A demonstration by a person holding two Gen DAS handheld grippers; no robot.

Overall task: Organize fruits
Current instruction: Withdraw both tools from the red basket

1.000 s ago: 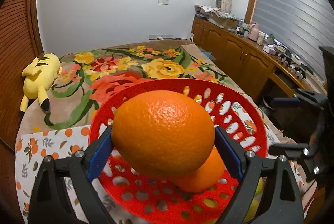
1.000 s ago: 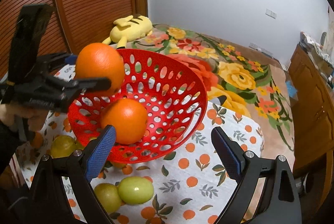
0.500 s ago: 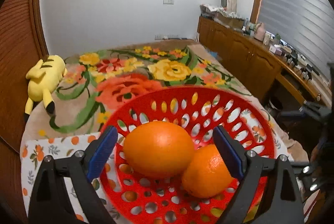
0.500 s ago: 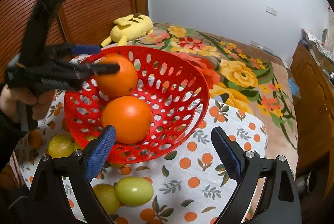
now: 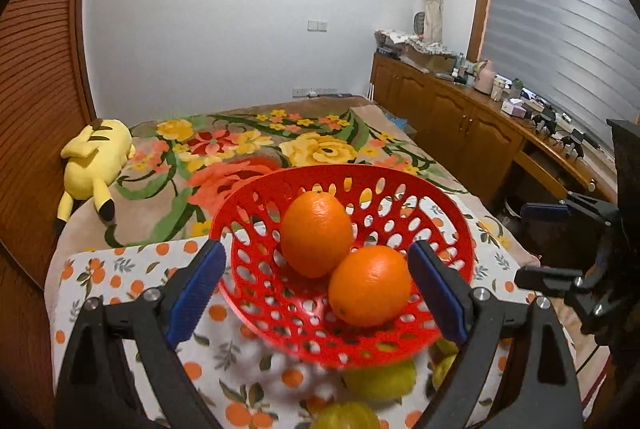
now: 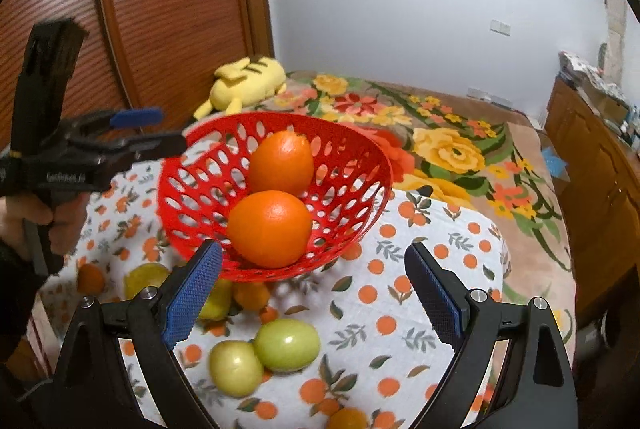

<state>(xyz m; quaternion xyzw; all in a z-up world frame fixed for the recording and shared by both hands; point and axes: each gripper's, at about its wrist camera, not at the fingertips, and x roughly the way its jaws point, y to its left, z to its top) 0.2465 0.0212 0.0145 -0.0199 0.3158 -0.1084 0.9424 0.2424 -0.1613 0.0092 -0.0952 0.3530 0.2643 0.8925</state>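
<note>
A red perforated basket (image 5: 460, 225) (image 6: 360, 145) stands on the orange-print tablecloth (image 6: 400, 293). Two oranges lie in it, one at the back (image 5: 316, 235) (image 6: 282, 163) and one nearer (image 5: 370, 285) (image 6: 270, 227). My left gripper (image 5: 316, 289) (image 6: 160, 131) is open and empty, held back from the basket's near-left rim. My right gripper (image 6: 314, 289) (image 5: 536, 243) is open and empty too, hovering above the cloth in front of the basket. Two green fruits (image 6: 286, 345) (image 6: 236, 367) lie on the cloth below it.
Yellowish fruits (image 6: 146, 279) (image 5: 380, 381) and small oranges (image 6: 90, 279) (image 6: 252, 295) lie by the basket's base. A yellow plush toy (image 5: 94, 165) rests on the floral bed (image 5: 320, 149) behind. Wooden cabinets (image 5: 460, 121) line the right wall. A hand (image 6: 24, 217) holds the left gripper.
My left gripper let go of the orange it held over the basket and drew back. That orange now lies in the basket beside the other one. The right gripper shifted slightly.
</note>
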